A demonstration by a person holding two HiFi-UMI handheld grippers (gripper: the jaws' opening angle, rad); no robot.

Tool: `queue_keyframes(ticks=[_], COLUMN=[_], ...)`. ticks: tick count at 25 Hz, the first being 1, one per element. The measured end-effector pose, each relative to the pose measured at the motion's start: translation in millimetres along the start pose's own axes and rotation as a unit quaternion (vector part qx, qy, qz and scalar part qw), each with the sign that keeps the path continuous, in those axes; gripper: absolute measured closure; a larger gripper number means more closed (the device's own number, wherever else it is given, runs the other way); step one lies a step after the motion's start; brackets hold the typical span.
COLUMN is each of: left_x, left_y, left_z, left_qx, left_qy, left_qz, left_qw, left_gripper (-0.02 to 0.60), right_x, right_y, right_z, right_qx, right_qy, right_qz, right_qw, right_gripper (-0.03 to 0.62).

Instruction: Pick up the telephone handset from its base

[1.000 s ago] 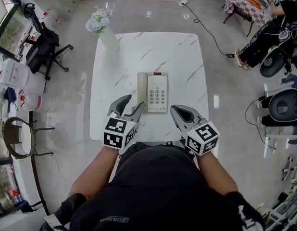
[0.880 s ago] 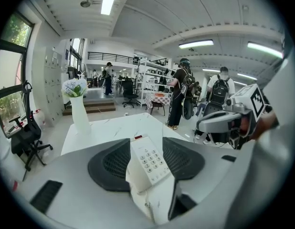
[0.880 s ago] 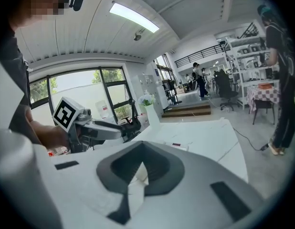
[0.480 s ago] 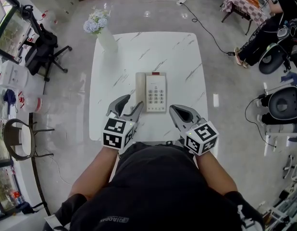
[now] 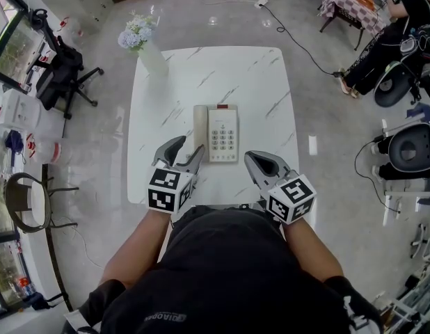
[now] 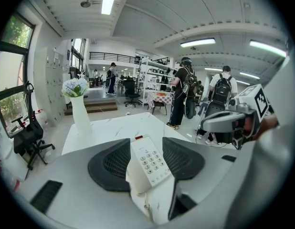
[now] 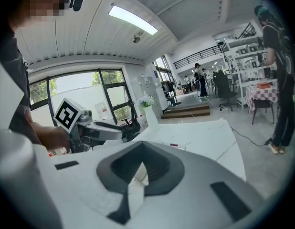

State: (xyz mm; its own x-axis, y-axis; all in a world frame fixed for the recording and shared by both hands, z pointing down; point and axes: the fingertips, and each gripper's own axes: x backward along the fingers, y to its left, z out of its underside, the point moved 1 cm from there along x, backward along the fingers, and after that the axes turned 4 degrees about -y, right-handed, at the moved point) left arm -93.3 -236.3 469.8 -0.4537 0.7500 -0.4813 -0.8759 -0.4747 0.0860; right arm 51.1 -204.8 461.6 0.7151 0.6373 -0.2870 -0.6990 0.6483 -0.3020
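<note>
- cream plastic, the telephone handset point(image 5: 200, 131) lies in its cradle along the left side of the keypad base point(image 5: 223, 134), at the middle of the white marble table point(image 5: 222, 75).
- our left gripper point(image 5: 192, 145) hovers at the handset's near end, jaws wide apart and gripping nothing; we see the phone framed between them.
- our right gripper point(image 5: 252, 158) sits just right of the base, jaws together and empty.
- a white vase point(image 5: 154, 58) of pale flowers stands at the table's far left corner.
</note>
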Motion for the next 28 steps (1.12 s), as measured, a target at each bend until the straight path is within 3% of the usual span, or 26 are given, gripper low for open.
queue_keyframes(ticks=[7, 12, 23, 28], left_x=[-32, -65, -131, -143], left_y=[9, 21, 46, 52], left_z=[17, 33, 91, 101], left_qx=[0.012, 0.043, 0.053, 0.044], left_qy=[0.038, 0.067, 0.167, 0.181], left_qz=[-0.02, -0.043, -0.098, -0.11], left_qw=[0.999, 0.9959, 0.9796, 0.9763], left_gripper=[0.368, 0.368, 0.356, 0.354], right_x=[6, 12, 32, 37], right_y=[-12, -18, -45, -49], right_z=[-2, -2, 0, 0], right_qx=[-0.002, -0.004, -0.008, -0.003], right_qy=[-0.004, -0.003, 0.002, 0.004], right_qz=[0.001, -0.004, 0.001, 0.003], right_qw=[1.0, 1.0, 1.0, 1.0], right_gripper=[0.592, 0.592, 0.592, 0.592])
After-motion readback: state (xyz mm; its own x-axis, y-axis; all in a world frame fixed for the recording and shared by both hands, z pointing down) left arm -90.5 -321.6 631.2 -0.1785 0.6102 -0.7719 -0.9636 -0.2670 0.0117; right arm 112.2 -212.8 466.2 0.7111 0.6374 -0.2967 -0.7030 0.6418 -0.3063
